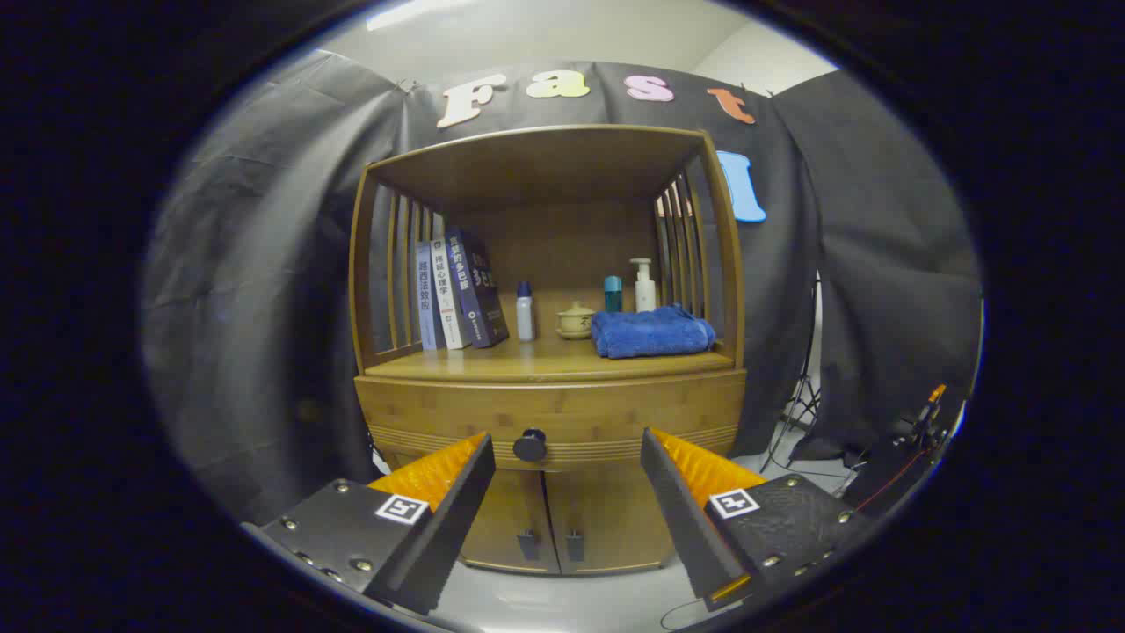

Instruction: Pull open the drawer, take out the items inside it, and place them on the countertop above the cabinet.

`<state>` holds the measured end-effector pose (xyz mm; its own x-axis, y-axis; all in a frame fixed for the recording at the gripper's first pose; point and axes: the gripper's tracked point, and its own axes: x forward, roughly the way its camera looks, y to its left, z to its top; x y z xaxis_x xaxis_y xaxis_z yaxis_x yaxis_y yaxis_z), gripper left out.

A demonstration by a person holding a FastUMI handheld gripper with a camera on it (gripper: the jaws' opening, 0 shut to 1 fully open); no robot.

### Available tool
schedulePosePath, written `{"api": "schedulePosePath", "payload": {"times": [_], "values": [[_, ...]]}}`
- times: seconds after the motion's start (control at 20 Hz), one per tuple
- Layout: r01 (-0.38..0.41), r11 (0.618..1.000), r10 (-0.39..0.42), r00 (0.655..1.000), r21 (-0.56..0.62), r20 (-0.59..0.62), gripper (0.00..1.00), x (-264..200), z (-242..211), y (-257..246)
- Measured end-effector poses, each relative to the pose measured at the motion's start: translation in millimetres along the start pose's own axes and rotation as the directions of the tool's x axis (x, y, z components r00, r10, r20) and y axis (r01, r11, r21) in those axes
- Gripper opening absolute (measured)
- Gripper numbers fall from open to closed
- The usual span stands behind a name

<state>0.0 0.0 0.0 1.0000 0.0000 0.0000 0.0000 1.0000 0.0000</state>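
Both fingers of hand-held gripper (567, 457) wide apart; empty

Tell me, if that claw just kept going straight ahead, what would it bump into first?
Probably the closed drawer front, near its round knob, which shows between the open claw's fingers. The remaining gap is hard to judge.
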Motion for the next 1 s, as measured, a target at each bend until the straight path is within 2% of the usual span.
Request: {"api": "schedulePosePath", "payload": {"times": [0.6,1.0], "values": [[-0.001,1.0,0.001,1.0,0.0,-0.013,1.0,6,-7,-1],[0.009,0.999,-0.012,0.999,-0.05,-0.051,1.0,38,-31,2]]}}
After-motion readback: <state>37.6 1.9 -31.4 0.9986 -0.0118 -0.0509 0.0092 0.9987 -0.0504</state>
